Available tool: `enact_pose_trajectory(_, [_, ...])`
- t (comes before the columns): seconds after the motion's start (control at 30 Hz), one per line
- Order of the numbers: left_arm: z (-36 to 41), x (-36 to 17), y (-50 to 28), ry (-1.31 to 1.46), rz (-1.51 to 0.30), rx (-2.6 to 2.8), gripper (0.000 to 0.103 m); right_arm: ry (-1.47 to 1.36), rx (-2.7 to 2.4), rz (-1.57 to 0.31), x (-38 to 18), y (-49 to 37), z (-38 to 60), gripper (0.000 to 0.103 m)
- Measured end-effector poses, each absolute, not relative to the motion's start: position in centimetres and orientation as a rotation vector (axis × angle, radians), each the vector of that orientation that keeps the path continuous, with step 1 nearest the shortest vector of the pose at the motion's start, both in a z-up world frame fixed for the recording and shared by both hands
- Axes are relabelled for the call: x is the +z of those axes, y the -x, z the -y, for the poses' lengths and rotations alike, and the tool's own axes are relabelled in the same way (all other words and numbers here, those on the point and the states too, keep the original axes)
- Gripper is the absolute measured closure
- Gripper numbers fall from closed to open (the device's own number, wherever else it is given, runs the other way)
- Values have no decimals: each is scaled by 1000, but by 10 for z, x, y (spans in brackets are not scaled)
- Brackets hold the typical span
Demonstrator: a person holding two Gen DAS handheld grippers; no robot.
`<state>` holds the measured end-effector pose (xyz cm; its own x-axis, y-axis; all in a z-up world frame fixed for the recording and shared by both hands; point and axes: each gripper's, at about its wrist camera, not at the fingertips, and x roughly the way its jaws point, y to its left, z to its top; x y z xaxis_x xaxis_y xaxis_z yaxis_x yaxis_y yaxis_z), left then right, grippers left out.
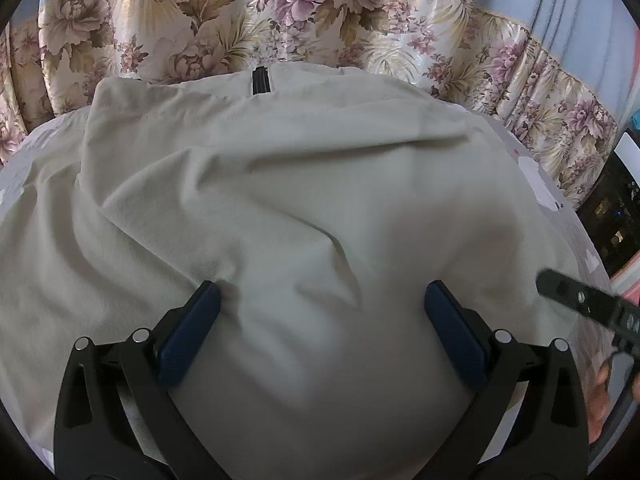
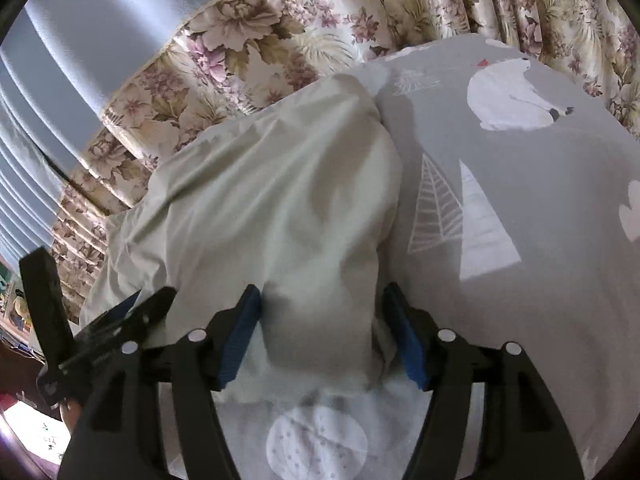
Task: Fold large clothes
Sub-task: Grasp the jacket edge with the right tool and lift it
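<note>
Left wrist: gripper (image 1: pixel 320 300) wide open over garment (image 1: pixel 280 184).

pale cream garment (image 1: pixel 304 184) sprawls rumpled over the grey printed bedsheet (image 2: pixel 520 184), soft creases running across it, a black zipper (image 1: pixel 261 80) showing at its far edge, one bunched end humped up near the sheet's middle.

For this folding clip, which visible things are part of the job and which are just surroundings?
Part of the job:
- cream garment
- left gripper, open over the cloth
- right gripper, open astride a fold of it

Surroundings:
- grey printed bedsheet under the garment
- floral curtain behind
</note>
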<state>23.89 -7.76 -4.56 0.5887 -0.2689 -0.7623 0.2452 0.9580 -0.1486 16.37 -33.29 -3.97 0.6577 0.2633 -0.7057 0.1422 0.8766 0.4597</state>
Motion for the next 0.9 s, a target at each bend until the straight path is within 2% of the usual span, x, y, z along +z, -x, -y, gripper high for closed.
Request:
enact_pose_trajectory(0.13, [77, -45, -239, 29, -893, -301, 3, -506, 107, -835, -40, -175, 315, 34])
enact_pose_trajectory(0.23, [78, -45, -239, 29, -893, -298, 3, -466, 118, -820, -38, -192, 303, 36])
enact_pose_trajectory(0.3, [78, -45, -239, 30, -892, -298, 3, -498, 151, -818, -38, -200, 305, 46])
enact_pose_trajectory(0.37, [78, -45, -239, 28, -892, -297, 3, -488, 177, -812, -35, -203, 304, 63])
enact_pose_trajectory(0.47, [78, -45, -240, 26, -893, -295, 3, -458, 214, -789, -25, -205, 298, 76])
enact_pose_trajectory(0.83, [74, -46, -240, 34, -891, -320, 3, -303, 310, -684, 28, -209, 255, 82])
enact_pose_trajectory(0.9, [68, -44, -239, 42, -887, -348, 8, -272, 315, -681, 37, -208, 247, 82])
